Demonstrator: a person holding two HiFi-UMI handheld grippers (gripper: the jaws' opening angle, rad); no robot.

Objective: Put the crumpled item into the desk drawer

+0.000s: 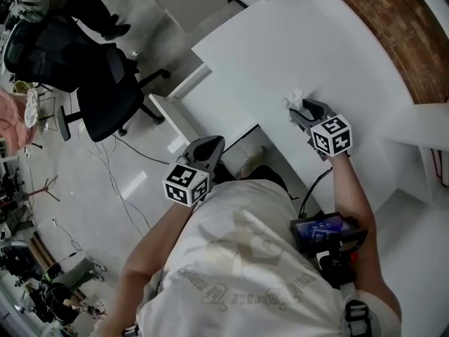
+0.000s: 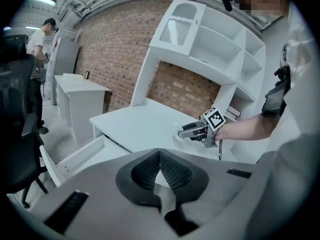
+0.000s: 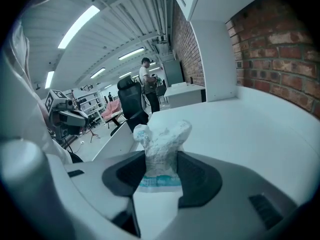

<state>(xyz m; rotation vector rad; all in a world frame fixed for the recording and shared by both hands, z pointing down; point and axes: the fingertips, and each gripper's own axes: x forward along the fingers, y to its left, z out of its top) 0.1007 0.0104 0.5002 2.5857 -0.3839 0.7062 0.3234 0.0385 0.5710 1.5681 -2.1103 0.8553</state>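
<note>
The crumpled item [image 3: 162,140], a white wad of paper with teal print at its base, stands between the jaws of my right gripper [image 3: 161,159], which is shut on it. In the head view the crumpled item [image 1: 294,100] pokes out of the right gripper [image 1: 303,111] just over the white desk [image 1: 295,41]. My left gripper [image 1: 208,146] hangs off the desk's front edge, shut with nothing in it, its pads meeting at the tips [image 2: 159,154]. The open white drawer [image 2: 75,156] lies below and left of it. The left gripper view also shows the right gripper [image 2: 189,132] over the desktop.
A black office chair [image 1: 105,90] stands on the floor left of the drawer [image 1: 175,114]. A white hutch with shelves [image 2: 210,44] rises at the back of the desk against a brick wall. A person [image 2: 37,44] stands far off by another desk.
</note>
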